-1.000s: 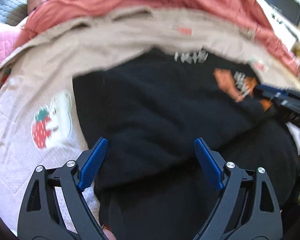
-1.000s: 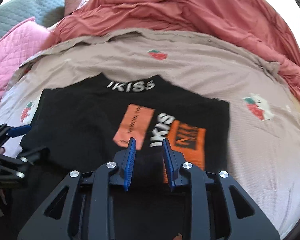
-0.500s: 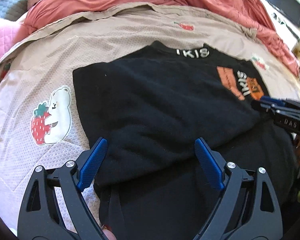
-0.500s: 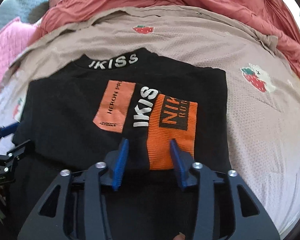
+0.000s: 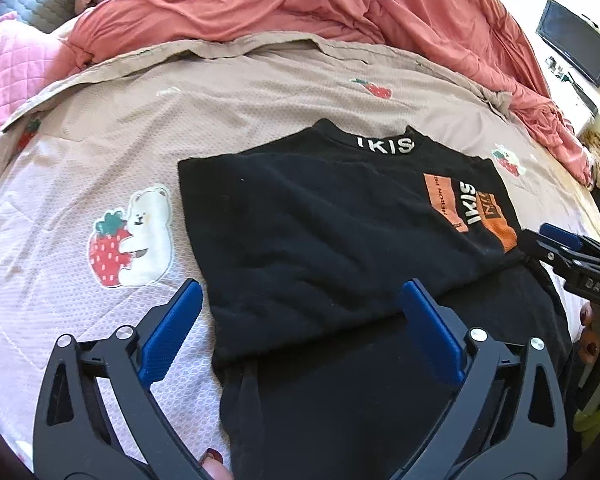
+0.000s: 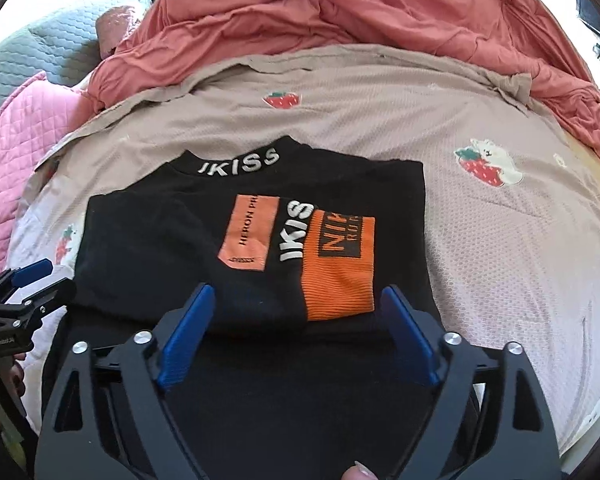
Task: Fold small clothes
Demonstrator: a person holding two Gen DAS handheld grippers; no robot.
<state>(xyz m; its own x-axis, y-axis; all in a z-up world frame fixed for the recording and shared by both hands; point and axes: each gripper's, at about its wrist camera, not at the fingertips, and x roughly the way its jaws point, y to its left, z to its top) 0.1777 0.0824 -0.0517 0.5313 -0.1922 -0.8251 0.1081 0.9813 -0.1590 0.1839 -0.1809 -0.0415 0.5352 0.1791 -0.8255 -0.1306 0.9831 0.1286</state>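
Note:
A black top (image 5: pixel 320 232) with a white "IKISS" collar and orange patches (image 6: pixel 340 268) lies folded flat on the beige bed sheet (image 5: pixel 240 92). My left gripper (image 5: pixel 300 286) hovers over the fold's near left part. Its jaws are opening wide, and the blue pads (image 5: pixel 172 328) do not press on the cloth. My right gripper (image 6: pixel 297 290) hovers over the near right part by the orange patch. Its jaws are also opening, with the fold's edge lying loose between them. Each gripper shows at the edge of the other's view: the right gripper (image 5: pixel 560 244) and the left gripper (image 6: pixel 28 280).
A coral-red duvet (image 6: pixel 340 12) is heaped along the back of the bed. A pink quilted blanket (image 6: pixel 16 152) and a grey pillow (image 6: pixel 40 48) lie at the left. The sheet carries strawberry-bear prints (image 5: pixel 132 236). A dark screen (image 5: pixel 576 40) hangs at the far right.
The right jaws went from nearly shut on the fold's edge to wide apart and let it go. The left jaws widened a little. Both grippers drew back from the top.

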